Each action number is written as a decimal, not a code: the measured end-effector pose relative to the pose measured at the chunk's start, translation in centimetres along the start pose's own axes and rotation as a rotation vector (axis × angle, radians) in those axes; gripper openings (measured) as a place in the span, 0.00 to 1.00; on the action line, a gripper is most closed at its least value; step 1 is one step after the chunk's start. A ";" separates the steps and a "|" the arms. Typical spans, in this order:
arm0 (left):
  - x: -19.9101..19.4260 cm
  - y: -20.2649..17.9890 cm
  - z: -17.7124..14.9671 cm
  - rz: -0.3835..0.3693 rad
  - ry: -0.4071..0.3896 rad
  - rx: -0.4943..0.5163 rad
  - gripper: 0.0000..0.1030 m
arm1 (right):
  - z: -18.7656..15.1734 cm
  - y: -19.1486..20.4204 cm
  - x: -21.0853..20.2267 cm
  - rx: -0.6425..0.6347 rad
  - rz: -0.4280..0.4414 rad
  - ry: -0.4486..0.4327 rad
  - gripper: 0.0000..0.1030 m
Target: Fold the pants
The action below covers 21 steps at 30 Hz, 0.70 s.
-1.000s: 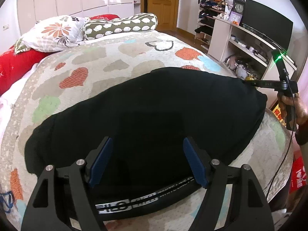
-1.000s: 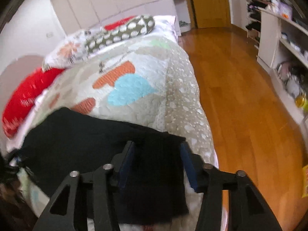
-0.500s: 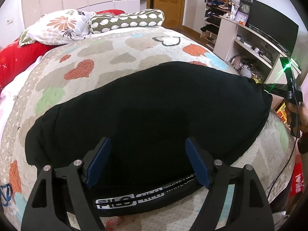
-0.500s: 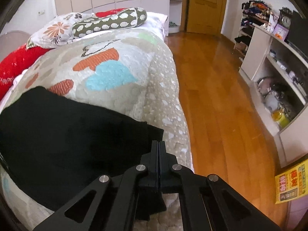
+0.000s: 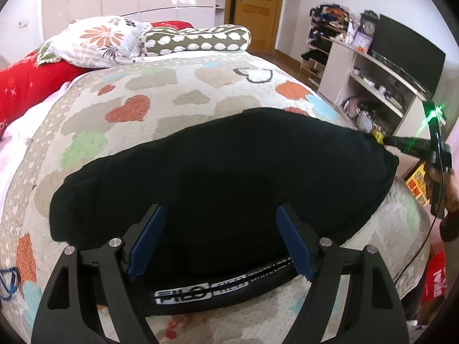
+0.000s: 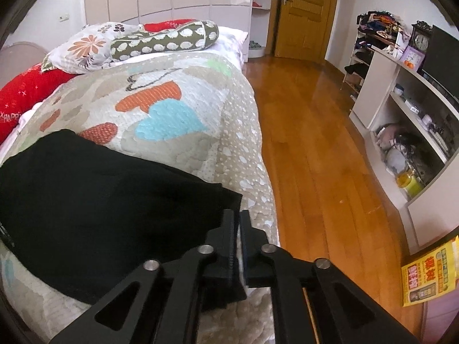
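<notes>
The left gripper (image 5: 219, 240) has its two blue-padded fingers (image 5: 145, 245) spread wide above the near edge of a pair of black pants (image 5: 223, 172), with cloth showing between them but neither pad pressing on it. Its jaws have just been opening a little further. The right gripper (image 6: 237, 223) has its fingers nearly together, a narrow slit between them. They snapped shut and have just eased apart, and nothing can be seen held in the slit, though the corner of the pants lies right against the tips.

The pants lie flat across the foot end of a quilt (image 5: 178, 97) printed with coloured hearts. They form a wide dark band, already doubled over by the look of them. The elastic waistband (image 5: 218, 288), with white lettering, runs along the edge nearest the left gripper. The right gripper sits at the far right end of the pants, where the quilt drops toward a wooden floor (image 6: 309, 132). Pillows rest well beyond the pants, at the head of the bed.

The fabric appears soft, light and limp, likely to sag and crease rather than hold a shape. The best grip is probably on the firmer waistband and on a corner at the opposite end.
</notes>
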State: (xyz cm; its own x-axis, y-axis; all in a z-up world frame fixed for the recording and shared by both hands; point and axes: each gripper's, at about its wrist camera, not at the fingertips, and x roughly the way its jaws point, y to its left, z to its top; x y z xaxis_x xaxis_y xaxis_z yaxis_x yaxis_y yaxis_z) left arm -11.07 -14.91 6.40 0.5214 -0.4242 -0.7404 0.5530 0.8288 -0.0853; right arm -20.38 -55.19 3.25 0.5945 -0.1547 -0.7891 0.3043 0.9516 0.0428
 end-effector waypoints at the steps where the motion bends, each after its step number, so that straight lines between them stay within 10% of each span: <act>1: -0.2 0.3 0.0 -0.003 -0.003 -0.013 0.81 | 0.0 0.1 -0.3 -0.003 0.000 -0.004 0.27; 18: -2.6 6.7 -2.3 0.065 -0.003 -0.211 0.83 | -2.0 1.5 -0.8 0.037 0.183 0.050 0.40; 21: -2.9 7.6 -2.7 0.077 -0.001 -0.227 0.83 | -2.5 2.5 0.0 -0.006 0.166 0.073 0.19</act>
State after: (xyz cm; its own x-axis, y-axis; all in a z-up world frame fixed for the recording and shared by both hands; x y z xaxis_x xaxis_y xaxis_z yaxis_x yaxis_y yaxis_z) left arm -10.12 -6.45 6.12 0.5571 -0.3570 -0.7498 0.3518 0.9193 -0.1763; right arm -21.43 -52.21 1.81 0.5804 0.0241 -0.8140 0.2023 0.9640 0.1728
